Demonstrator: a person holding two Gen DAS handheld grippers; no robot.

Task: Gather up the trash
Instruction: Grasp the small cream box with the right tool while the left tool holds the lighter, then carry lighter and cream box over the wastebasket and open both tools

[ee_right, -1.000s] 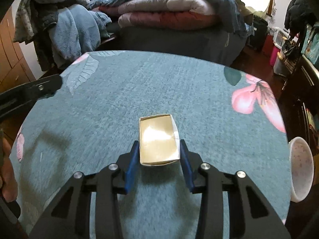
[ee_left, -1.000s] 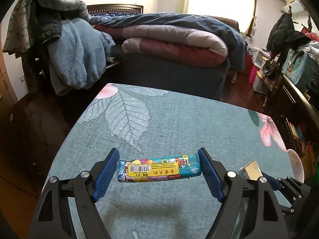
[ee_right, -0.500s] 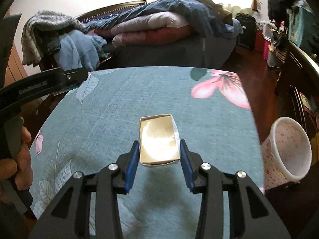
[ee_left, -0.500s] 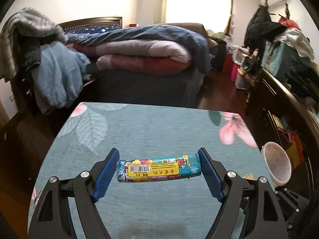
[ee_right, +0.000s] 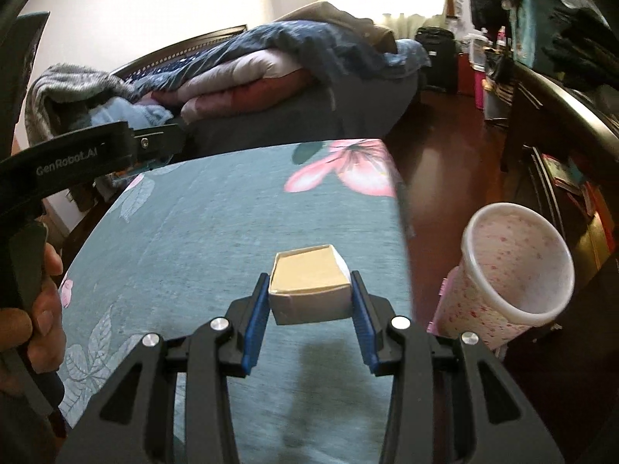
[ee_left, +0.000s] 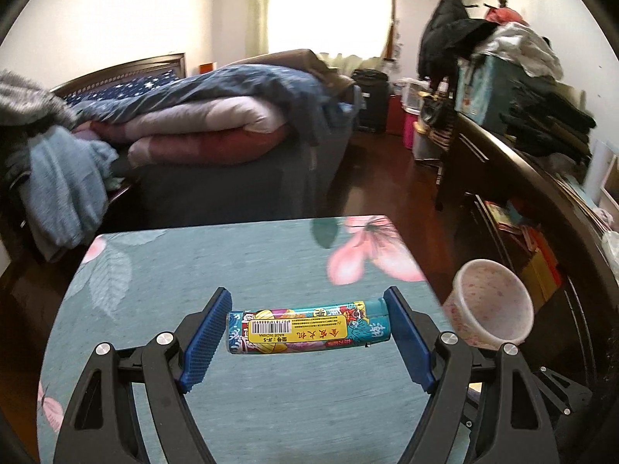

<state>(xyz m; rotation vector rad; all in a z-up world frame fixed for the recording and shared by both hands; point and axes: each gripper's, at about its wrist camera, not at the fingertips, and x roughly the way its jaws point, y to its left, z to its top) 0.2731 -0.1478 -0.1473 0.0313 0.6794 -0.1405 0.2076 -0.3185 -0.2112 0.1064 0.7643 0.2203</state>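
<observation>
Both loads rode above the worktop [ee_right: 201, 232]: left tool [ee_left: 307, 328] clamped wide on the lighter [ee_left: 305, 330], right tool [ee_right: 309, 301] pinching the small box [ee_right: 309, 286]. Next, likely release over the pink bin [ee_right: 518, 266].

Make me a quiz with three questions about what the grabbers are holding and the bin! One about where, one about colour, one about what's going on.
1. Where is the pink speckled bin?
A. On the bed
B. On the floor beside the table's right edge
C. In the middle of the table

2. What colour are the pads on the fingers?
A. Blue
B. Red
C. Green

3. What is the right gripper doing?
A. Hanging with nothing in it
B. Holding the lighter
C. Holding a small open cardboard box

Answers:
1 B, the bin stands past the teal tablecloth.
2 A, both grippers show blue pads.
3 C, the box sits between its fingers; the lighter is in the left gripper.
</observation>
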